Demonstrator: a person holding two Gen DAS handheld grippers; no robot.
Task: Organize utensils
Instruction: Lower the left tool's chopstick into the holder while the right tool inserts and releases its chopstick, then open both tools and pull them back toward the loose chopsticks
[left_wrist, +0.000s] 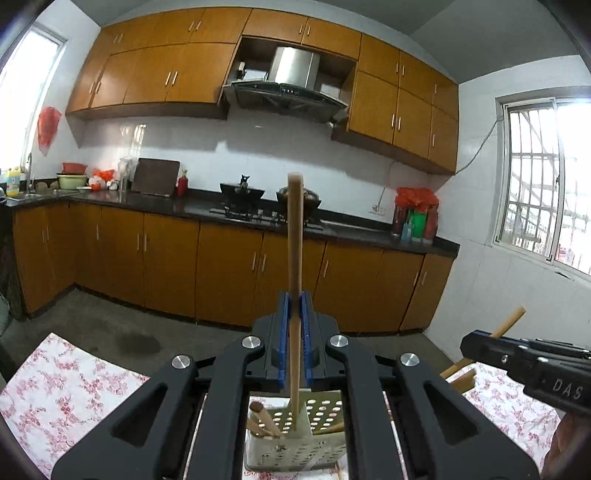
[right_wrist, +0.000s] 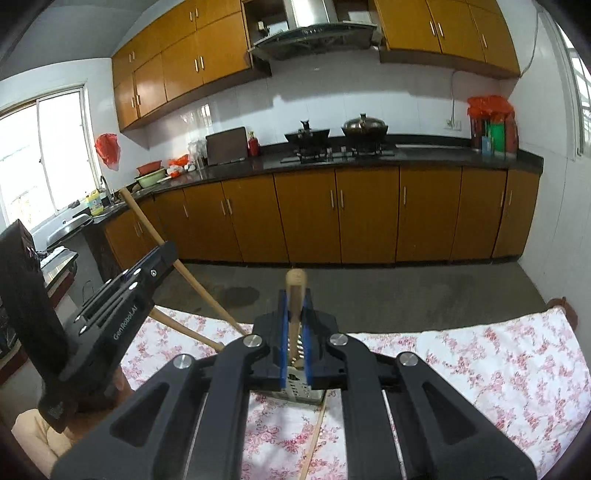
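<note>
left tongs (left_wrist: 294, 314) clamp wooden stick (left_wrist: 294, 258) | above perforated holder (left_wrist: 325, 435)

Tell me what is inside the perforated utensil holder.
The holder contains several wooden handles, and the lower end of the wooden utensil held by the left gripper. Their tips are hidden by its walls.
</note>
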